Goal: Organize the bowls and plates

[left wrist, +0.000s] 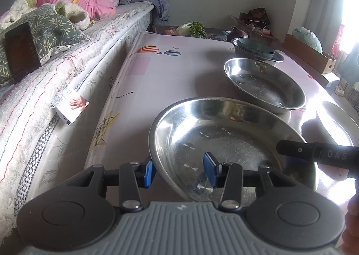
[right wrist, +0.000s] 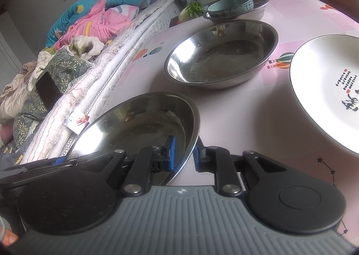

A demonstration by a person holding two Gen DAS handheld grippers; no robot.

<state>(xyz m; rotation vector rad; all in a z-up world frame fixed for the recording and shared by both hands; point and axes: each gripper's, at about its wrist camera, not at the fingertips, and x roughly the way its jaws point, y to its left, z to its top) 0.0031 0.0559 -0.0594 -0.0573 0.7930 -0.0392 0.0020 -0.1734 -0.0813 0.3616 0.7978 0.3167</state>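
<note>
Both grippers, left and right, are straddling the near round steel bowl's rim: right fingers clamped, left apart. Unstacked: second steel bowl, white plate (teal bowl already nested).

Polished metal dominates the table: the near steel bowl is glossy at its wall, its floor dulled by fine scratches. The second steel bowl behind it shines mirror-bright, reflecting the room. At the far end, a glazed blue-green ceramic bowl sits in a third metal bowl. To the right, a white ceramic plate gleams smooth, printed with black brushwork. The tablecloth, pink and printed with balloons, has a slick, plastic-like sheen. To the left, the mattress edge is quilted cloth with frayed fringe. The grippers' pads look matt blue, rubbery.
</note>
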